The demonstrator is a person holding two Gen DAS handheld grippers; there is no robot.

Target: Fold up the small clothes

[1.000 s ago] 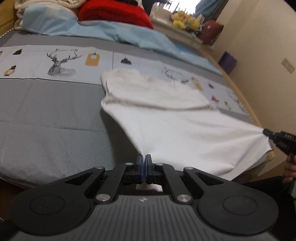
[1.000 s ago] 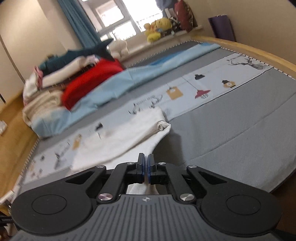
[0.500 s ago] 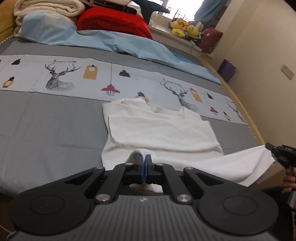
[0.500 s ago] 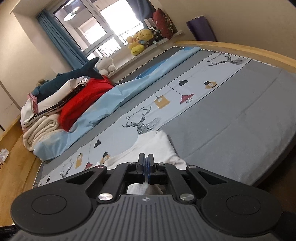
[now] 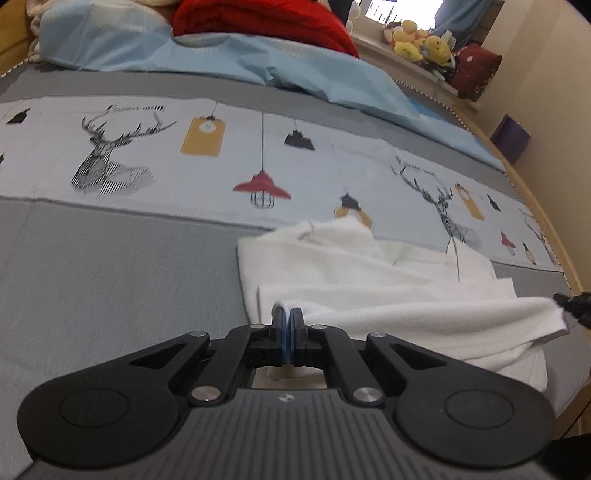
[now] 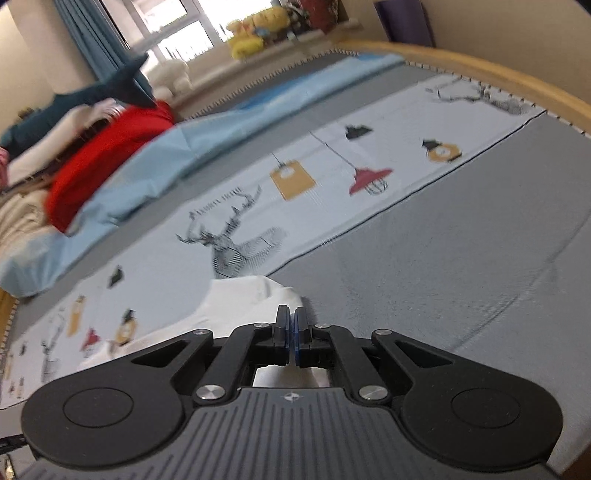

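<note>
the left gripper (image 5: 287, 321) is clamped on a corner of the white garment (image 5: 388, 288), its blue-padded fingers pressed together with a fold of cloth pinched between them. the right gripper (image 6: 291, 325) is likewise closed on the same white garment (image 6: 255, 295), with fabric bunched just under and behind its tips; in the left wrist view its dark tip (image 5: 576, 304) shows at the right edge, holding the opposite corner so the hem is stretched between the two. the garment lies near the front edge of the bed (image 5: 92, 280), toward the front right corner, its far part folded over on itself and resting partly on the grey cover and partly on the pale printed strip (image 5: 221, 158) with deer and lamp drawings. beyond that strip, toward the back edge of the bed, lie a light blue sheet (image 5: 229, 55) and a red bundle (image 5: 266, 18). yellow plush toys (image 5: 421, 40) sit on the window ledge past the bed's far right corner.
</note>
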